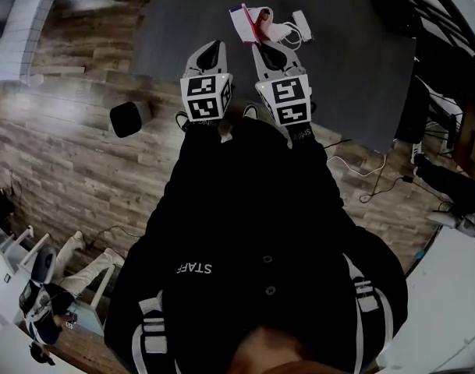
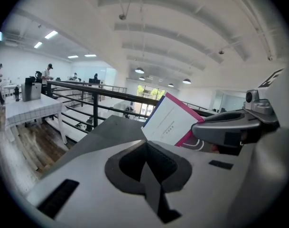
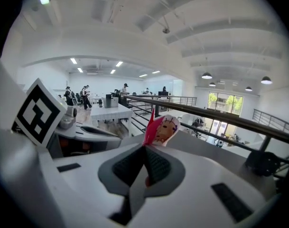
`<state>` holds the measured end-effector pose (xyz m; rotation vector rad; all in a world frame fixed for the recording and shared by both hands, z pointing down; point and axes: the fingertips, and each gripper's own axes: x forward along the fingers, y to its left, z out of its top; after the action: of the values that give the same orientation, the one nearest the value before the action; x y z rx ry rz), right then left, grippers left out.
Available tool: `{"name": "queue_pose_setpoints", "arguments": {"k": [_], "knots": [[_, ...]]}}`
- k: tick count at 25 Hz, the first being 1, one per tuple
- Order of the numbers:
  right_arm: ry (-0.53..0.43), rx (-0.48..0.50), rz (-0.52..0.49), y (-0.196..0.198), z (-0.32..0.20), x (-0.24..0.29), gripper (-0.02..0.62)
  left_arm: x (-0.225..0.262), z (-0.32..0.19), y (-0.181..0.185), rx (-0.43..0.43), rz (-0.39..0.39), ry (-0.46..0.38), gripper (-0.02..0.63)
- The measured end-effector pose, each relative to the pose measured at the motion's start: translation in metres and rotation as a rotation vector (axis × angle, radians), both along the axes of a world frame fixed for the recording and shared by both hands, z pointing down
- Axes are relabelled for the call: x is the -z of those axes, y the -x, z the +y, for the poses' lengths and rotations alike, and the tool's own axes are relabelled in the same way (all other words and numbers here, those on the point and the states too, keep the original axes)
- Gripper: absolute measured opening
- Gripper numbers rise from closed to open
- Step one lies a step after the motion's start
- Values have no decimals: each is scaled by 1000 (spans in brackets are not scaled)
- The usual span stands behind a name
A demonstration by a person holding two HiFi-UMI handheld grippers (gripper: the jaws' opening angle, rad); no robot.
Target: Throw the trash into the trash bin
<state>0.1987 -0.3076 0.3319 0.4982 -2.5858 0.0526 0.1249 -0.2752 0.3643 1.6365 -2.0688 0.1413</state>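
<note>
**Both grippers, held side by side before a person in a black jacket, at the near edge of a dark grey desk (image 1: pixel 354 68).**

- **Right gripper (image 1: pixel 263 45):** The jaws are closed on a flat white packet (image 1: pixel 247 20) with a pink-red edge. It is pinched at its lower end and stands up past the fingertips. The right gripper view shows a cartoon print on the packet (image 3: pixel 161 127) above the clamped jaws.
- **Left gripper (image 1: pixel 212 47):** The jaws are pressed together with nothing between them, as the left gripper view confirms. There the packet (image 2: pixel 169 120) appears just beside it, without touching, partly covered by the right gripper (image 2: pixel 229 127).
- **Bin (image 1: pixel 128 118):** A small black bin stands on the wooden floor (image 1: pixel 58 154), left of the left gripper and well apart from the packet.
- **Hard to make out:** The packet's lower end is hidden inside the jaws, and its fine print is too small to read. The white things (image 1: pixel 293 28) just beyond it on the desk cannot be identified.
</note>
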Motion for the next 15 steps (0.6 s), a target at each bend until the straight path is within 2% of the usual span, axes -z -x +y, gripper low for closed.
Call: {"name": "queue_pose_setpoints", "arguments": {"k": [4,11,15], "knots": [[5,70,-12,52,29,5,17,1,37,47,90,7,-1,2],[33,272,-1,156,100,-1,17,-11,120,139,286,32,21,2],[66,411,19,214,156,-13,17,-28,183,187,418,66,49,1]]}}
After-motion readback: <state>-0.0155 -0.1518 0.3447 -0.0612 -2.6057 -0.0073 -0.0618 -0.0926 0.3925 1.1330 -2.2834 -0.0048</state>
